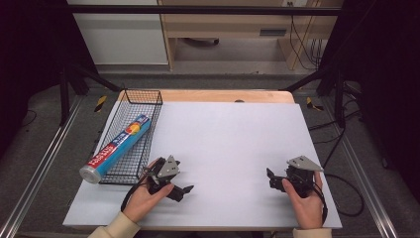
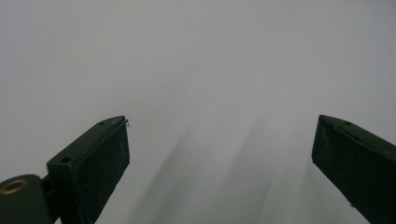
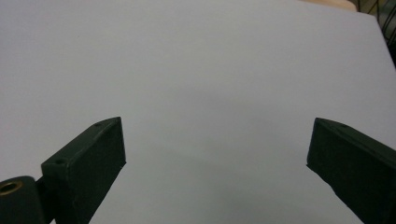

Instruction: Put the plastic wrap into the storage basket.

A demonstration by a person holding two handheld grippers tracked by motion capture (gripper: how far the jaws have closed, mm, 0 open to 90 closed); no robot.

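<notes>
The foil roll [image 1: 118, 148], a long blue box-like tube with a red band and a silver end cap, lay slantwise in the black wire basket [image 1: 143, 97] at the left edge of the white surface [image 1: 233, 144], its near end poking out past the basket's front rim, which we judged left it easy to take hold of from our side. White writing ran along its red band, but it was too small for us to read, and we could make out no brand. Our left tool [image 1: 184, 191] rested low on the surface just beside the basket's near corner, jaws spread wide and holding nothing, probably because it was the closer one to the roll. Our right tool [image 1: 271, 179] sat well apart on the right, likewise wide open and empty, pointing across the bare sheet.
</notes>
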